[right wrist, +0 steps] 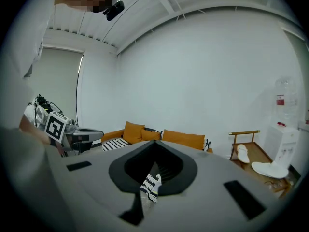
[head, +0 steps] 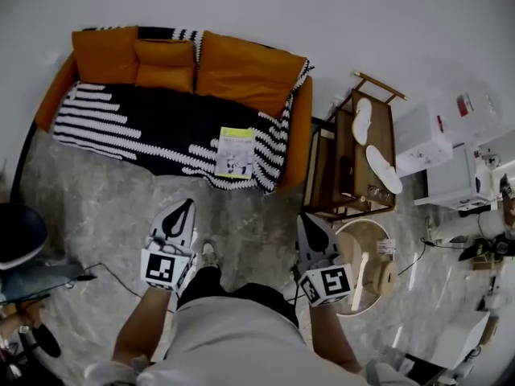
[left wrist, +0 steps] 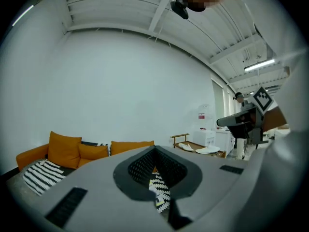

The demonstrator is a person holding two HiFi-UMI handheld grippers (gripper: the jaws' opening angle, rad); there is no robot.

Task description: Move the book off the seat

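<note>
A thin book (head: 235, 152) with a yellow-and-white cover lies flat on the right end of the orange sofa (head: 241, 75), on its black-and-white striped throw (head: 145, 123). Both grippers hang over the marble floor in front of the sofa, short of the seat and pointing toward it. My left gripper (head: 188, 204) is shut with nothing in it, down and left of the book. My right gripper (head: 308, 218) is also shut and holds nothing, down and right of the book. In the left gripper view, a sliver of the book (left wrist: 157, 194) and throw shows below the closed gripper (left wrist: 155, 149).
A wooden rack (head: 348, 147) with white slippers (head: 385, 170) stands right of the sofa's arm. A round wooden stool (head: 366, 264) sits by my right gripper. White appliances (head: 422, 139) stand at the far right. A dark chair (head: 16, 236) and a floor cable (head: 105, 270) lie to the left.
</note>
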